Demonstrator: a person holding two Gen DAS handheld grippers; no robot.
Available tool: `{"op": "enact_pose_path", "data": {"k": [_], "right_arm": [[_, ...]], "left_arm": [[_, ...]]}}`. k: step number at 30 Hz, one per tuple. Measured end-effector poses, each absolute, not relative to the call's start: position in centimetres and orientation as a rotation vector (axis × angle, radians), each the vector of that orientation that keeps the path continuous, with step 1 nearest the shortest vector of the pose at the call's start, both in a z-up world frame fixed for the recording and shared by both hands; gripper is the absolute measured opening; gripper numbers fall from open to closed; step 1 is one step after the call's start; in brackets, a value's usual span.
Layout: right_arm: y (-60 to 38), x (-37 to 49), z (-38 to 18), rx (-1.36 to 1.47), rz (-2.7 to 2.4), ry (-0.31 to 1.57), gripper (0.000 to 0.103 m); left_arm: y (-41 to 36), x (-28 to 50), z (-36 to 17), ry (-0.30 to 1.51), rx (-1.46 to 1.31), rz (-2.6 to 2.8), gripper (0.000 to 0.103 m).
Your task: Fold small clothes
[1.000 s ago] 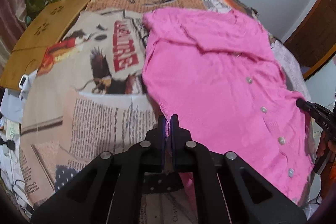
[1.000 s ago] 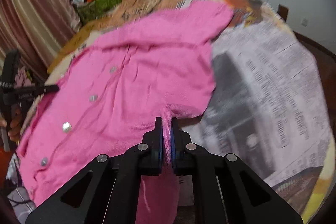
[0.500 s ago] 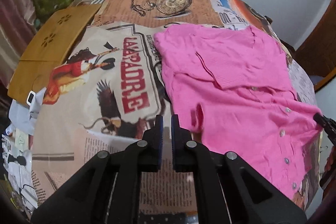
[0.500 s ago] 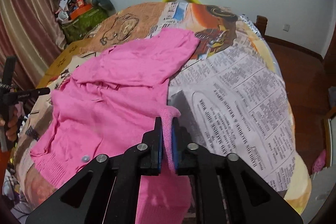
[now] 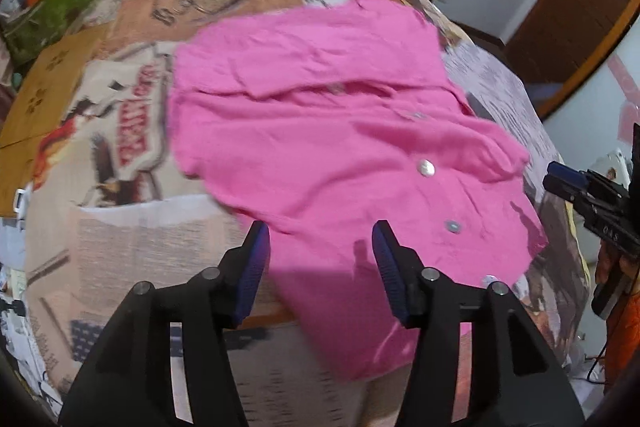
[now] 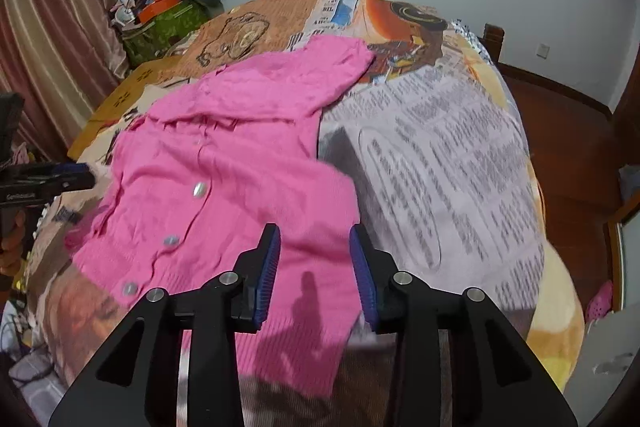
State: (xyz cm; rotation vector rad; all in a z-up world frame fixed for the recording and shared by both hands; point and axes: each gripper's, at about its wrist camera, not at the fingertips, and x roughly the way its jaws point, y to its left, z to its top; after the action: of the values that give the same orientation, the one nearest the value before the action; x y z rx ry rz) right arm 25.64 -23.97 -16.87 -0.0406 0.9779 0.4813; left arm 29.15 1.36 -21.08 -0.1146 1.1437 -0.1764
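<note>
The pink cardigan [image 5: 328,131] lies spread, buttons up, on the newspaper-print cover [image 6: 440,163] of the bed, and both tools are letting it go: the left hand-held gripper [image 5: 320,259] has its jaws opening, wide apart, with pink fabric lying below and between the blue pads but not pinched by them, and the right hand-held gripper [image 6: 314,263] is likewise opening, its pads standing clear over the sleeve [image 6: 304,307] that trails toward the camera. The step in hand looks like the release after a lay-down, so doing it well probably means letting each pad come fully free of the knit before drawing back, since a soft ribbed edge can cling to a textured pad and drag the cloth out of line. Lifting straight away from the fabric, not sliding across it, should keep the hem [image 6: 104,267] and the button row [image 6: 199,189] lying as they are. From the left tool the garment spreads ahead and to its right; from the right tool it spreads ahead and to its left, with bare cover to its right. The body shows loose ridges near the collar [image 5: 304,87], and the far sleeve [image 6: 340,63] reaches away beyond both tools. A good next grip would likely take a sleeve end or a hem corner cleanly, one layer only, and not a bunched handful.
</note>
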Motion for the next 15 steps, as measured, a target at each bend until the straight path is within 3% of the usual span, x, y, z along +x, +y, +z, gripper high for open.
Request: {"op": "enact_pose_path", "data": {"k": [4, 10, 12, 14, 15], "right_arm": [[-24.5, 24.5, -17.7, -0.032, 0.486, 1.016, 0.037], [-24.9, 22.9, -19.8, -0.015, 0.486, 1.085, 0.040], [-24.7, 22.7, -20.9, -0.027, 0.487, 1.112, 0.040], [-24.6, 22.6, -21.3, -0.011, 0.488, 1.102, 0.040], [-24.7, 22.6, -21.4, -0.003, 0.490, 1.098, 0.040]], "left_arm": [[-0.5, 29.1, -22.5, 1.219, -0.159, -0.258, 0.053], [-1.1, 27.1, -22.8, 1.175, -0.068, -0.223, 0.053], [-0.2, 26.6, -22.6, 1.154, -0.091, -0.222, 0.044], [0.4, 26.1, -22.6, 1.141, -0.090, -0.193, 0.019], [0.8, 26.1, -22.6, 1.136, -0.096, -0.183, 0.015]]}}
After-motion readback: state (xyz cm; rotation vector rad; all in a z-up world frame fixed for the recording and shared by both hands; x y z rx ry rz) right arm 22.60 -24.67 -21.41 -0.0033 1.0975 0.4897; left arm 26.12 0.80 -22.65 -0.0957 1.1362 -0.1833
